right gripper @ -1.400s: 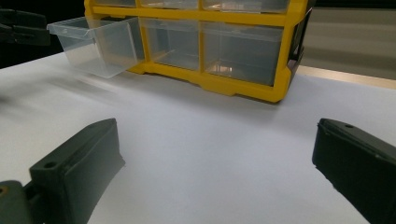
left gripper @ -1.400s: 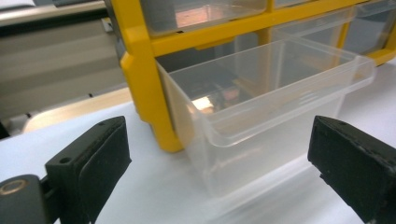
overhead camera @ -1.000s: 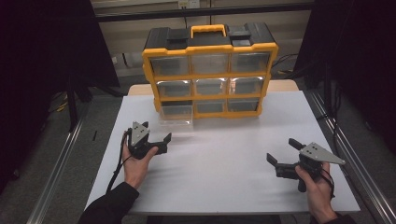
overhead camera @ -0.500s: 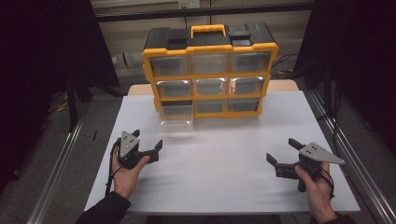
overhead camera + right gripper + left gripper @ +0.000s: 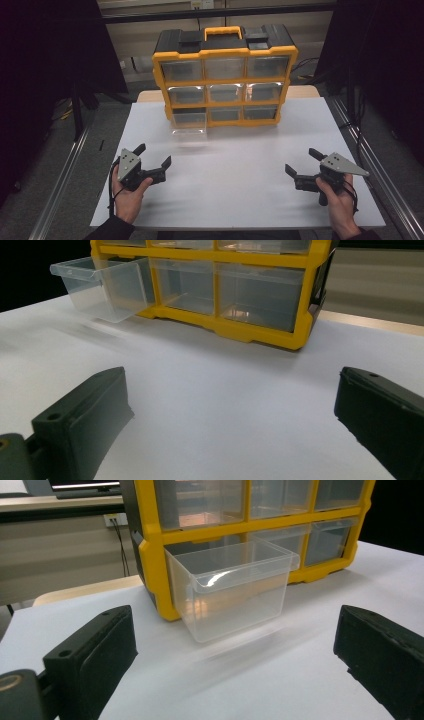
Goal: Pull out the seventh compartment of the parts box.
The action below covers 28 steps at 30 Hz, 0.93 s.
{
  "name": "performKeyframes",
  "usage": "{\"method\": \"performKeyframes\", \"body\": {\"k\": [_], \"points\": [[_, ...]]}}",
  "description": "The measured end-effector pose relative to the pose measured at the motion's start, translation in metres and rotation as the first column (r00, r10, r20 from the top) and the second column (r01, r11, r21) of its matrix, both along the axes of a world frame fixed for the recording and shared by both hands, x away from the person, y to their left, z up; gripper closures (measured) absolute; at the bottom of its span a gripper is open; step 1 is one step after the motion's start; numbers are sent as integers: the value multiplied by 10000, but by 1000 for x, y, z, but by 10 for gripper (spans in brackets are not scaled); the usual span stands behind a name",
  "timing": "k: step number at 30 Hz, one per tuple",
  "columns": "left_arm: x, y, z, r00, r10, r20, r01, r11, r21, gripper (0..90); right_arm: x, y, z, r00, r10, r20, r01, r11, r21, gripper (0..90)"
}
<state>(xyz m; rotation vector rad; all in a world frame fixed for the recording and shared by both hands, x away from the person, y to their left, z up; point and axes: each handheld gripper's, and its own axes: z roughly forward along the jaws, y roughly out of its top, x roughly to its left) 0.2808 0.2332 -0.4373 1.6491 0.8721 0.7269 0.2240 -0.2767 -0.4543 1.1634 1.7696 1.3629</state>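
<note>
The left gripper [image 5: 152,161] has pulled back toward the counter's [image 5: 235,195] near edge, wide open and empty. The clear drawer [image 5: 189,124] stays pulled out; the right gripper [image 5: 300,161] waits open.

The yellow and black plastic drawer cabinet [image 5: 225,75] looks smooth with a slight sheen. Its pulled-out clear plastic drawer [image 5: 232,587] is glossy and see-through. The white table top [image 5: 240,175] looks matt, possibly laminate.

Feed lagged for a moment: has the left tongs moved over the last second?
Yes. The left tongs has pulled back toward the person, away from the yellow organizer and its pulled-out clear drawer.
</note>
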Motion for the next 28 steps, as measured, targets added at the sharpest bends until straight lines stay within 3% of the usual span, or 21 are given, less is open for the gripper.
{"method": "performKeyframes", "body": {"k": [2, 4, 6, 8, 10, 11, 16, 18, 20, 21, 24, 28], "points": [[-3, 0, -1, 9999, 34, -107, -36, 9998, -191, 35, 0, 0, 0, 10000, 21, 0, -21, 10000, 0, 7], [-4, 1, 0, 9999, -16, -99, 15, 10000, -93, 34, 0, 0, 0, 10000, 6, -3, -6, 10000, 7, 7], [-6, 2, -1, 9997, -50, -244, 41, 9994, -354, 33, 0, 0, 0, 10000, 16, -9, -16, 10000, 13, 7], [-7, 4, -2, 9993, -126, -351, 117, 9996, -249, 35, 0, 0, 0, 10000, 24, -3, -24, 10000, -1, 7], [-8, 4, -4, 9986, -268, -462, 245, 9985, -489, 33, 0, 0, 0, 10000, 0, -41, 0, 10000, 6, 8], [-10, 6, -4, 9985, -297, -451, 291, 9995, -124, 33, 0, 0, 0, 10000, -12, 1, 12, 10000, -1, 8], [-15, 9, -8, 9988, -132, -472, 135, 9999, 51, 29, 0, 0, 0, 10000, 12, -16, -12, 10000, -1, 8], [-17, 11, -10, 9987, -29, -518, 48, 9993, 366, 21, 0, 0, 0, 10000, 8, -28, -8, 10000, 2, 8], [-15, 9, -9, 9987, 43, -516, -39, 10000, 69, 21, 0, 0, 0, 10000, 12, -26, -12, 10000, -2, 8], [-13, 11, -8, 9988, -144, -478, 150, 9998, 109, 22, 0, -1, -1, 10000, 16, -30, -16, 10000, -9, 8], [-11, 10, -7, 9999, -106, -132, 111, 9991, 415, 22, 1, -1, -1, 10000, 40, -65, -40, 10000, -50, 8], [-9, 9, -8, 9996, -188, -232, 196, 9992, 336, 22, 1, -1, -1, 9999, 15, -124, -15, 10000, -26, 8]]}}
